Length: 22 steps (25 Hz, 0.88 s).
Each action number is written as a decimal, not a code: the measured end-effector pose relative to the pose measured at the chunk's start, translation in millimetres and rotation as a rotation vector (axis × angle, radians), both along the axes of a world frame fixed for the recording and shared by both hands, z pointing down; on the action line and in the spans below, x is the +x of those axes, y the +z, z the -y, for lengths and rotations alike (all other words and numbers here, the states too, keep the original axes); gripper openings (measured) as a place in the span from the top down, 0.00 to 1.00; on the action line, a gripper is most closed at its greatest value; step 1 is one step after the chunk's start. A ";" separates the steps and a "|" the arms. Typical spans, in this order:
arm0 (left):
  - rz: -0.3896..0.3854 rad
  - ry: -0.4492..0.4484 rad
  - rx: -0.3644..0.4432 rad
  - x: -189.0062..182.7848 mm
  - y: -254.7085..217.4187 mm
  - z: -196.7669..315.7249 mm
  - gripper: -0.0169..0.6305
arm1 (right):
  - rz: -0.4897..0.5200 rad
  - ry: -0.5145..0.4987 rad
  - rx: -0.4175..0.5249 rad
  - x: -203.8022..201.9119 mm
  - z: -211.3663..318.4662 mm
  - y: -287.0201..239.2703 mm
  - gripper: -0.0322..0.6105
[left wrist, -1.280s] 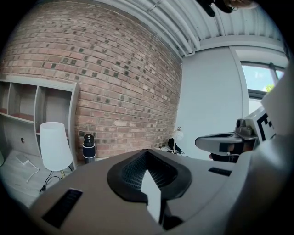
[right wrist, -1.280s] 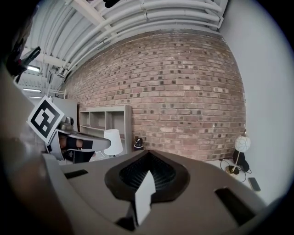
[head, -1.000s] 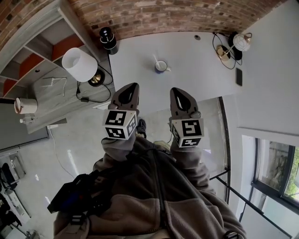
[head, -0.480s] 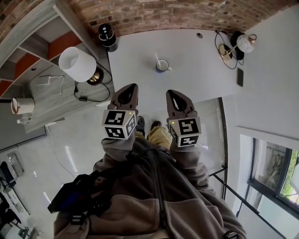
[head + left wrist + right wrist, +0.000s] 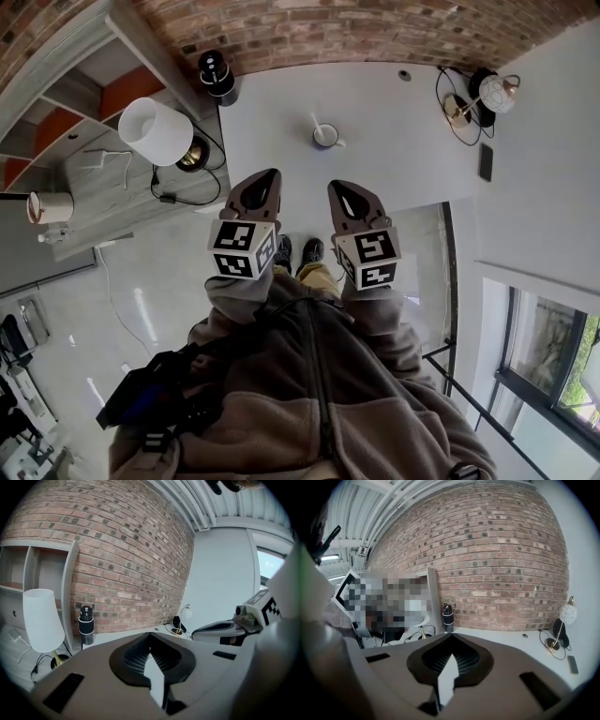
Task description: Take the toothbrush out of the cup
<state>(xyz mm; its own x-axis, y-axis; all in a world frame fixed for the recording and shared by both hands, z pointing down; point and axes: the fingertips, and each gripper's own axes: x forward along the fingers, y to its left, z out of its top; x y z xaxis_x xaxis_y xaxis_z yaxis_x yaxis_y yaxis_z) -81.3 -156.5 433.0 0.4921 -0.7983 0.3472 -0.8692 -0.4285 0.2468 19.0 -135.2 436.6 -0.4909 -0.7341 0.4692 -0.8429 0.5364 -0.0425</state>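
Note:
On the white table [image 5: 394,159] stands a small cup [image 5: 325,137] with a pale toothbrush [image 5: 314,121] sticking up out of it, seen only in the head view. Both grippers hang in the air short of the table's near edge, well apart from the cup. My left gripper [image 5: 270,172] is shut and holds nothing. The right gripper [image 5: 336,186] is likewise shut and holds nothing. In the left gripper view the left gripper [image 5: 150,633] has its jaws met at the tip, and the right gripper view shows the right gripper [image 5: 451,635] the same. The jaws hide the cup in both gripper views.
A black cylinder [image 5: 217,75] stands at the table's back left corner by the brick wall. A white-shaded lamp [image 5: 156,129] sits on the shelf unit to the left. A globe desk lamp [image 5: 497,94] with its cable and a dark phone [image 5: 486,161] lie at the right.
The person has stepped a little closer to the table; both shoes now show below the grippers. The right gripper has drifted slightly left. Both grippers stay shut.

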 end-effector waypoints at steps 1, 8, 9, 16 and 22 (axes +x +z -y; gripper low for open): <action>0.001 0.005 -0.009 1.9 3.4 -0.1 0.97 | -0.001 -0.001 -0.008 0.9 0.3 3.8 0.95; 0.012 0.039 -0.104 6.7 38.9 -6.0 0.97 | 0.008 -0.015 -0.093 -2.6 -1.9 34.2 0.95; 0.017 0.046 -0.117 7.1 44.2 -6.3 0.97 | 0.008 -0.020 -0.102 -3.0 -1.1 38.6 0.95; 0.037 0.067 -0.185 6.2 72.0 -8.4 0.97 | -0.006 -0.009 -0.168 9.3 3.1 70.9 0.95; 0.039 0.075 -0.240 9.3 97.5 -6.7 0.97 | -0.024 -0.009 -0.216 15.2 14.7 100.7 0.95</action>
<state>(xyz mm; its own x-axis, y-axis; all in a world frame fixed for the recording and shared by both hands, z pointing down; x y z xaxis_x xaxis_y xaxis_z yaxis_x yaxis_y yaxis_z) -71.9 -149.8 530.5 0.5293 -0.6524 0.5423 -0.8480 -0.4256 0.3157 34.2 -149.9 537.3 -0.4836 -0.6108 0.6269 -0.8404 0.5243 -0.1375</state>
